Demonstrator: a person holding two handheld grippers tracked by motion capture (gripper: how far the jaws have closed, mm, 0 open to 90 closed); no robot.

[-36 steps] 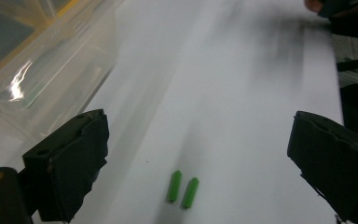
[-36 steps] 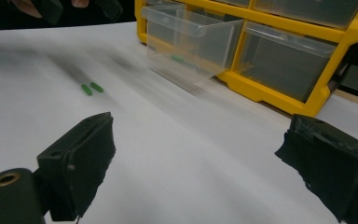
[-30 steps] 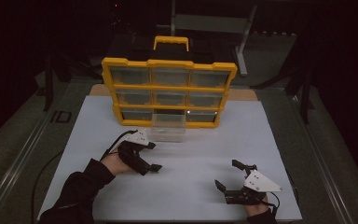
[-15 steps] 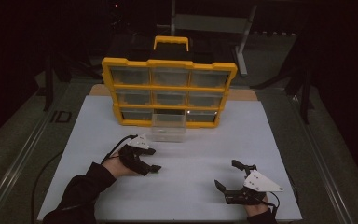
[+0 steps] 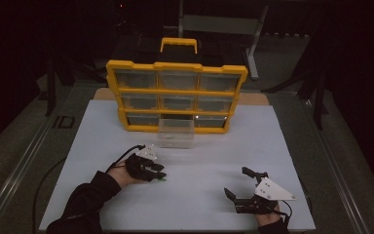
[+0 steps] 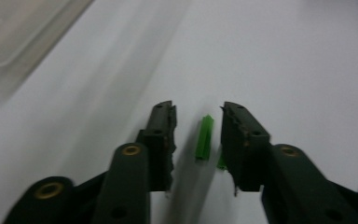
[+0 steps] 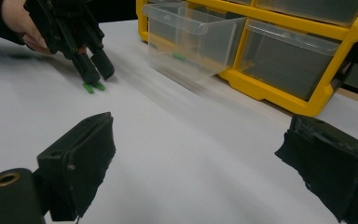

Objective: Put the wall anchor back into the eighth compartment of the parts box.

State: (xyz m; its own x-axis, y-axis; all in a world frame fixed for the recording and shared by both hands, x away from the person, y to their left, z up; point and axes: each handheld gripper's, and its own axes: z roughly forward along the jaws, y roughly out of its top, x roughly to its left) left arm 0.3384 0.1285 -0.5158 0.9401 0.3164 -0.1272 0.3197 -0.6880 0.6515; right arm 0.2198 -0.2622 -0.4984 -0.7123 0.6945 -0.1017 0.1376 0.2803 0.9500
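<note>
The left gripper (image 5: 158, 171) is positioned low over the white table (image 5: 204, 146), near and to the left of the yellow drawer organizer (image 5: 177, 97). Its jaws have just been closing and now stand narrowly apart, one on each side of a small green plastic piece (image 6: 205, 138) that lies flat on the table surface. In the left gripper view a visible gap remains between each jaw and the piece, so the piece is not yet clamped. A second green bit (image 6: 221, 162) shows close against the inner face of the right-hand jaw. In the right gripper view both green pieces lie at the left gripper's jaw tips. A clear drawer (image 5: 176, 133) is pulled out of the organizer's bottom row, far from the left gripper and slightly right of it. The right gripper (image 5: 237, 184) rests at the near right of the table, jaws wide apart with nothing between them.
</note>
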